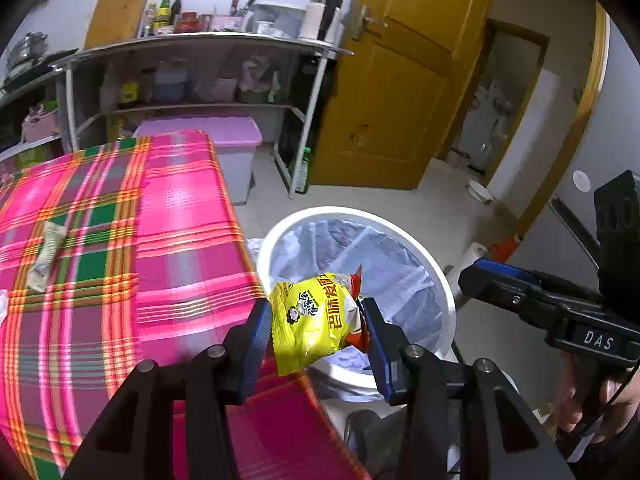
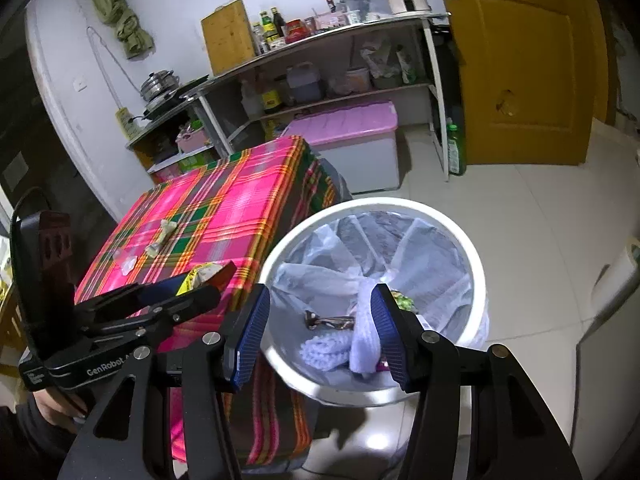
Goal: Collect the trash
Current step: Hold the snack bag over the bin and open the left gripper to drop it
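My left gripper [image 1: 316, 320] is shut on a yellow snack packet [image 1: 310, 320] and holds it at the table's right edge, by the near rim of the white trash bin [image 1: 438, 276]. The packet also shows in the right wrist view [image 2: 200, 276], in the left gripper. My right gripper [image 2: 318, 326] is open and empty above the bin [image 2: 476, 264], which has a clear liner and holds white tissue [image 2: 364, 336] and a dark wrapper [image 2: 328, 320]. A crumpled pale wrapper [image 1: 46, 254] lies on the plaid tablecloth [image 1: 172, 240]; it also shows in the right wrist view [image 2: 162, 236].
A small clear scrap [image 2: 126, 264] lies on the cloth near the wrapper. A pink-lidded storage box [image 1: 236, 152] stands behind the table. Metal shelves [image 1: 192, 76] with bottles line the back wall. A yellow door [image 1: 396, 80] stands open at the right.
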Demonstrator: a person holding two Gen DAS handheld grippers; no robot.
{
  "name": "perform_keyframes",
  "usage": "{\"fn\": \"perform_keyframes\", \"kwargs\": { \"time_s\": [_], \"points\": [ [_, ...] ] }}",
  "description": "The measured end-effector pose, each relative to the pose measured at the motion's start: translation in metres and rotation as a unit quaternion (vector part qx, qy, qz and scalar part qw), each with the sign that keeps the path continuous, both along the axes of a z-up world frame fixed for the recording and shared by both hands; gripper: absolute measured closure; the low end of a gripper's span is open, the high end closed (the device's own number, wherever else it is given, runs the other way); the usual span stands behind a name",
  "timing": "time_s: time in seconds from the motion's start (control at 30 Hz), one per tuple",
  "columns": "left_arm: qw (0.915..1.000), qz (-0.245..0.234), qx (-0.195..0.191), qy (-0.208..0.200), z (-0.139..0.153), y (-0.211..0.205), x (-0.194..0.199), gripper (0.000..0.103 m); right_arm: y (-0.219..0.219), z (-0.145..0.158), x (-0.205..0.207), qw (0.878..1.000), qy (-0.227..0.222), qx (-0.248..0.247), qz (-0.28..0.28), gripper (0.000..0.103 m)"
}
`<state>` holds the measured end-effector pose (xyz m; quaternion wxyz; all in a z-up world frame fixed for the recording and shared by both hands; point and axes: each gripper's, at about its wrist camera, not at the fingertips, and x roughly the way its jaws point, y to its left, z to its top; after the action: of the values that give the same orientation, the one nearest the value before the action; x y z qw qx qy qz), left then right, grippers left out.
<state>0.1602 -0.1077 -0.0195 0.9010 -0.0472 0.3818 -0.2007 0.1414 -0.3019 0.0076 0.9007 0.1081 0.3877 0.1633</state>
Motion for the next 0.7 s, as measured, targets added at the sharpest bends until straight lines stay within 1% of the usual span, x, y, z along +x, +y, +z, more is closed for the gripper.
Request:
{"fn": "perform_keyframes", "kwargs": {
  "time_s": [0.17,0.5,0.7],
  "points": [
    [0.9999,-0.009,0.007,0.012,-0.009,-0.015,0.009,0.058,-0.010,-0.009,0.004,1.000,0.008,0.006,-0.005,0.049],
    [0.9988,-0.015,0.017,0.043,-0.030,-0.027,0.030,0.058,-0.025,-0.025,0.012,0.999,0.026,0.013,-0.017,0.049],
    [0.9984,-0.020,0.019,0.050,-0.038,-0.035,0.036,0.054,-0.029,-0.031,0.015,0.999,0.034,0.015,-0.019,0.049]
  ]
}}
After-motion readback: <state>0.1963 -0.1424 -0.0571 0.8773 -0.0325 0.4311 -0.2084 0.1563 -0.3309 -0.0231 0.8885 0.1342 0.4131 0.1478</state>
